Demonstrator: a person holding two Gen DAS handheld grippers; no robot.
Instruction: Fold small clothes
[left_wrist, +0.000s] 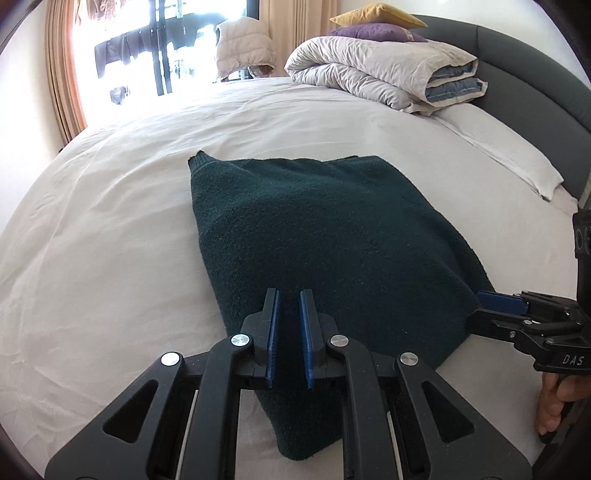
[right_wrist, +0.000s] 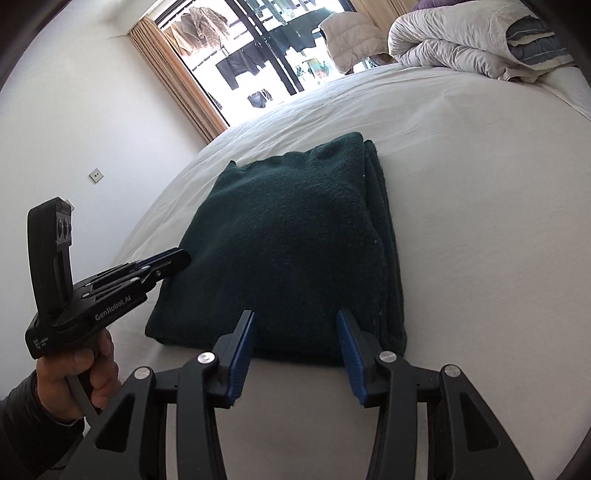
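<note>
A dark green knit sweater lies folded into a thick rectangle on the white bed sheet. My left gripper hovers over the sweater's near left part, its blue pads almost together with nothing pinched. In the right wrist view the left gripper points at the fold's left edge. My right gripper stands open at the near edge, a pad on each side of the cloth without pressing it. In the left wrist view the right gripper sits at the sweater's right corner.
A folded duvet with a purple and a yellow cushion is piled at the head of the bed by the grey headboard. A white pillow lies to the right. A bright balcony door is behind. A hand holds the left gripper.
</note>
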